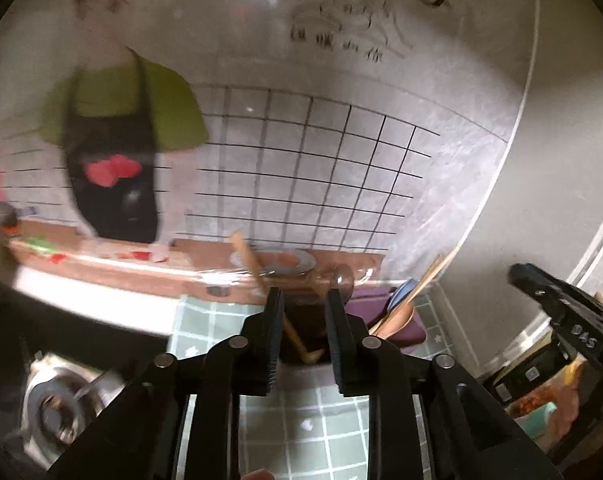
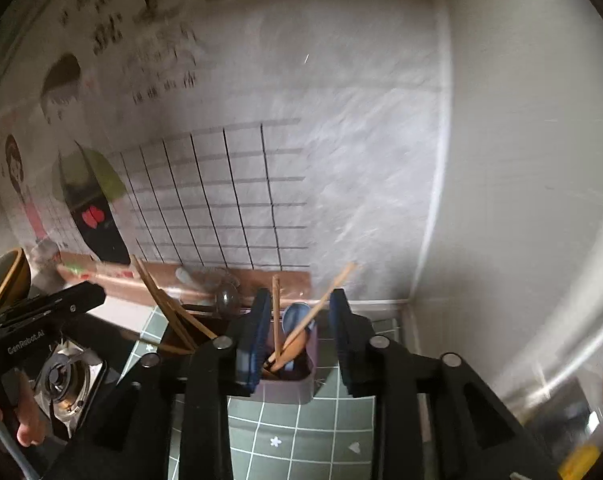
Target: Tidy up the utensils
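Left wrist view: the left gripper (image 1: 303, 312) hangs over the green tiled counter (image 1: 301, 412), jaws apart, nothing between them. Straight ahead stands a dark brown holder (image 1: 301, 328) with a wooden spatula (image 1: 261, 276) leaning up to the left and a clear ladle (image 1: 341, 278) upright. Just right of it, the purple holder (image 1: 381, 308) carries wooden spoons (image 1: 417, 292) slanting up to the right, beside a blue spoon (image 1: 401, 294). A stove burner (image 1: 61, 404) sits at lower left; the right gripper's body (image 1: 569, 324) crosses the right edge.

Right wrist view: the right gripper (image 2: 301, 320) is spread wide and empty, framing the purple holder (image 2: 289, 384). Inside, one chopstick (image 2: 276, 312) stands nearly vertical, and a wooden spoon (image 2: 321, 312) leans up-right. The brown holder (image 2: 189, 328) lies left, its sticks tilting up-left.
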`<state>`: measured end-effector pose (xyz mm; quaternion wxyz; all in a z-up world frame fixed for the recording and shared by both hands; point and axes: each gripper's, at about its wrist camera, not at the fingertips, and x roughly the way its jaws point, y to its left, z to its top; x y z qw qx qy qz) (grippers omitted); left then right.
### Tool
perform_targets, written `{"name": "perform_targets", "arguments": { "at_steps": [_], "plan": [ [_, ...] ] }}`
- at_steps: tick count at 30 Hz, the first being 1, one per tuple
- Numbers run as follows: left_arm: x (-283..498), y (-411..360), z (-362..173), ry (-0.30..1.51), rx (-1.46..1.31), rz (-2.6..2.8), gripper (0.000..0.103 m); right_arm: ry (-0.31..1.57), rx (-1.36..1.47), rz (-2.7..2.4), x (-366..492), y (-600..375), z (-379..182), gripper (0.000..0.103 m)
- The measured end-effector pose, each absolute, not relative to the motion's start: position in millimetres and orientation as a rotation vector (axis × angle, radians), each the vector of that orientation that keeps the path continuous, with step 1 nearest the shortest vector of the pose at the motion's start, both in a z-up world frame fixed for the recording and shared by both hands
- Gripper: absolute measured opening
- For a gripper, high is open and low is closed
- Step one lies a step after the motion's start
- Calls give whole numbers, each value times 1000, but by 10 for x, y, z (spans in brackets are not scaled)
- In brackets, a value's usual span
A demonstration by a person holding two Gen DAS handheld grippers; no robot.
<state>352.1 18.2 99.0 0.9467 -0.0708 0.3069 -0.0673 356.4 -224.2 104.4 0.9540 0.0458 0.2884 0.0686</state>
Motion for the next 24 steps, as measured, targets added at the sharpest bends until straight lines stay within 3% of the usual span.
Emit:
{"name": "perform_targets", "arguments": {
  "at_steps": [5,10,24],
  "plan": [
    [2690,50,874,555,-98,-60,28,559,48,113,2906,-2240,974,31],
    [2043,-101,649,539,-64,-30,28,552,15,131,2234,-2137,755,45],
    [1195,-412,319,594,-12,-29,28,633,41,186,1368,-2098,241,45]
  ]
}}
